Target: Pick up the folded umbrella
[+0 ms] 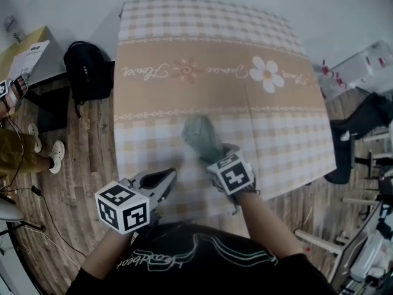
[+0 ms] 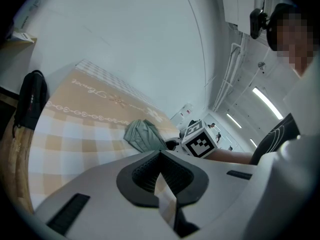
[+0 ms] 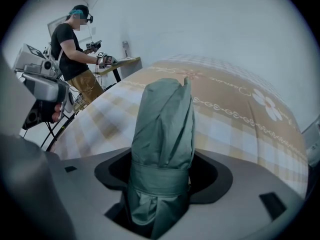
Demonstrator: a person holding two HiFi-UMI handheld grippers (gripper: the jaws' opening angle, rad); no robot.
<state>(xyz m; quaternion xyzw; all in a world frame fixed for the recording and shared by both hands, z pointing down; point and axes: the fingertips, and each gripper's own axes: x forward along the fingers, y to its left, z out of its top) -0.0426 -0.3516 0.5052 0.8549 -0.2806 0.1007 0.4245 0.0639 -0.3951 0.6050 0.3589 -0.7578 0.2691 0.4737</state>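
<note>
**Umbrella Pick-Up: Tool in Place, Grip Not Yet Made**

Status – the folded umbrella (image 1: 201, 137) lies flat on the checked cloth of the desk (image 1: 276, 134), near the person's edge and roughly central. It has not been lifted.

The right tool (image 3: 162, 181) is set over the umbrella's near end. Its jaws are spread wide, one on each side of the fabric bundle close to the wrap strap, with dark gaps showing on both sides, so the pads do not appear to press. The left tool (image 1: 167, 178) hangs just beside it, jaws pressed together on nothing.

Remaining, by judgement – close the right jaws on the bundle, then raise it clear.

Orientation: the long axis runs away from the person, leaning slightly left at the far end. Which end carries the handle cannot be determined.
</note>
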